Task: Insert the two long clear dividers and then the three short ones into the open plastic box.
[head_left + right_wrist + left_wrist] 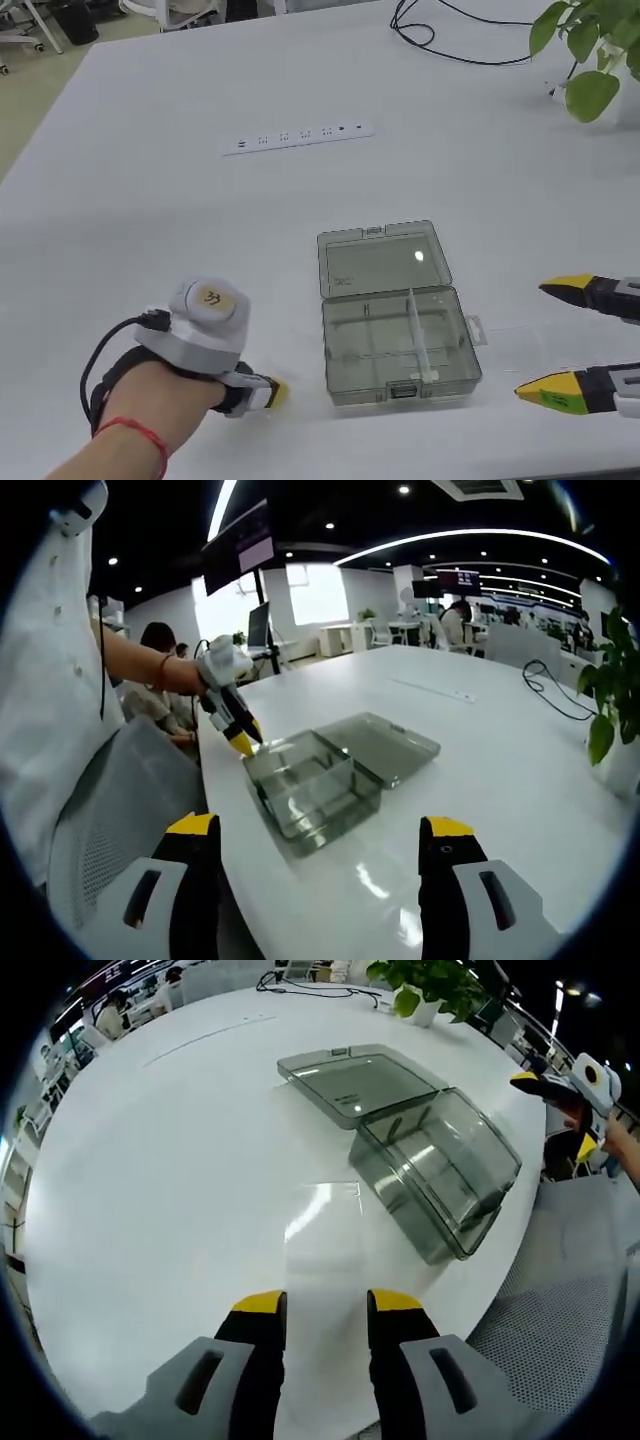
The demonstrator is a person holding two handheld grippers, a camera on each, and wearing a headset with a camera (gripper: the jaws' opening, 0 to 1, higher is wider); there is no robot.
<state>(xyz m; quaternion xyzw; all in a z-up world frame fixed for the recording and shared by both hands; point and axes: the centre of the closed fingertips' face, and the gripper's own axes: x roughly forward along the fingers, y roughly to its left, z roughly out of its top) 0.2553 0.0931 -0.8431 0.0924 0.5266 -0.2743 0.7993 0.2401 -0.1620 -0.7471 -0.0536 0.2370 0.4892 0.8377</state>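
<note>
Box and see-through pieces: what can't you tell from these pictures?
- Dividers: clear plastic on the white table, head view; too faint to count.
- Box inside: glare and tinted walls in every view; how many dividers sit inside is unclear.
- Left hand-held gripper: mostly hidden under the hand, head view.
- Right hand-held gripper: its body is cut off by the head view's right edge.
</note>
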